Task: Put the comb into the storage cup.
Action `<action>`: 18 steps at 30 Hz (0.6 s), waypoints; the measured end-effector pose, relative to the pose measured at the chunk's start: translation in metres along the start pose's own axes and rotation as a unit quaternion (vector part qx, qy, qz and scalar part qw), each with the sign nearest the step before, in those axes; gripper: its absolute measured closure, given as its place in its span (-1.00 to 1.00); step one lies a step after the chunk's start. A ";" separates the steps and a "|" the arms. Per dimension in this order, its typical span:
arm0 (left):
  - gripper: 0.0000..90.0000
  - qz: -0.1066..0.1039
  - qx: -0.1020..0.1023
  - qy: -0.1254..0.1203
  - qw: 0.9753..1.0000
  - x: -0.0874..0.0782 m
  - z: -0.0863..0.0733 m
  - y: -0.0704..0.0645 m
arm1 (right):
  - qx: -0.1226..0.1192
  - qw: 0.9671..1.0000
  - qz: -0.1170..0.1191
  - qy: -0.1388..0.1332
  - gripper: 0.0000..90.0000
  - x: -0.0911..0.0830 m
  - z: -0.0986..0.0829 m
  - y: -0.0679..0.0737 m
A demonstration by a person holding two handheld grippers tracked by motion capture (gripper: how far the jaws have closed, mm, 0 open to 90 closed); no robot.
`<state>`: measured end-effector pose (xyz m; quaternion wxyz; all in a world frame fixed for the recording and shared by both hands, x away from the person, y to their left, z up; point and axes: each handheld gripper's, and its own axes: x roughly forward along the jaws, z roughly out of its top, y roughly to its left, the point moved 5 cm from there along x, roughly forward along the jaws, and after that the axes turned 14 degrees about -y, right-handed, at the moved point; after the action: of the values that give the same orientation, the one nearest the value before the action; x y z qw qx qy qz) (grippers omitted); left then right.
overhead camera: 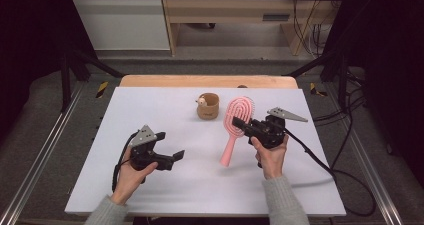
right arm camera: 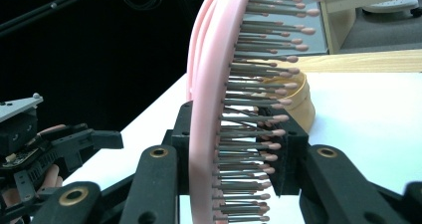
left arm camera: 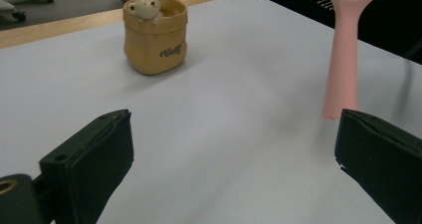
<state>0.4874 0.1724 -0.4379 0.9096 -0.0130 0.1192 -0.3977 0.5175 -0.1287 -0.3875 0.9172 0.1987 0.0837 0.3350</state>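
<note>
Between my right fingers [right arm camera: 231, 154] sits the pink hairbrush [overhead camera: 237, 121], pinched at its head, handle hanging toward 7 o'clock. It could swing and slip, because bristles are springy. My left fingers [overhead camera: 170, 146] are wide, holding nothing. At 11 o'clock, the bear cup [overhead camera: 208, 105] stands near; the bench [overhead camera: 150, 110] has room at 9 o'clock.

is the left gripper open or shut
Open. The left gripper shows its two black jaws set wide apart with bare white table between them, gripping nothing.

Pink hairbrush [overhead camera: 235, 127], tilted, head clamped
</note>
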 end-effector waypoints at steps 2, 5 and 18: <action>-0.95 0.004 -0.004 -0.001 1.000 -0.005 -0.003 0.005 | -0.002 1.000 -0.003 0.004 0.41 0.002 0.000 0.000; -0.95 0.011 -0.006 -0.005 1.000 -0.012 -0.005 0.010 | 0.002 1.000 -0.004 0.006 0.41 0.004 0.001 0.000; -0.95 0.034 0.004 -0.011 0.999 -0.031 -0.019 0.031 | -0.016 1.000 -0.009 -0.003 0.41 0.013 0.014 0.003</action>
<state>0.4850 0.2179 -0.4535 0.9240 -0.0092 0.1081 -0.3666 0.5300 -0.1228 -0.3737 0.9237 0.1839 0.0768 0.3272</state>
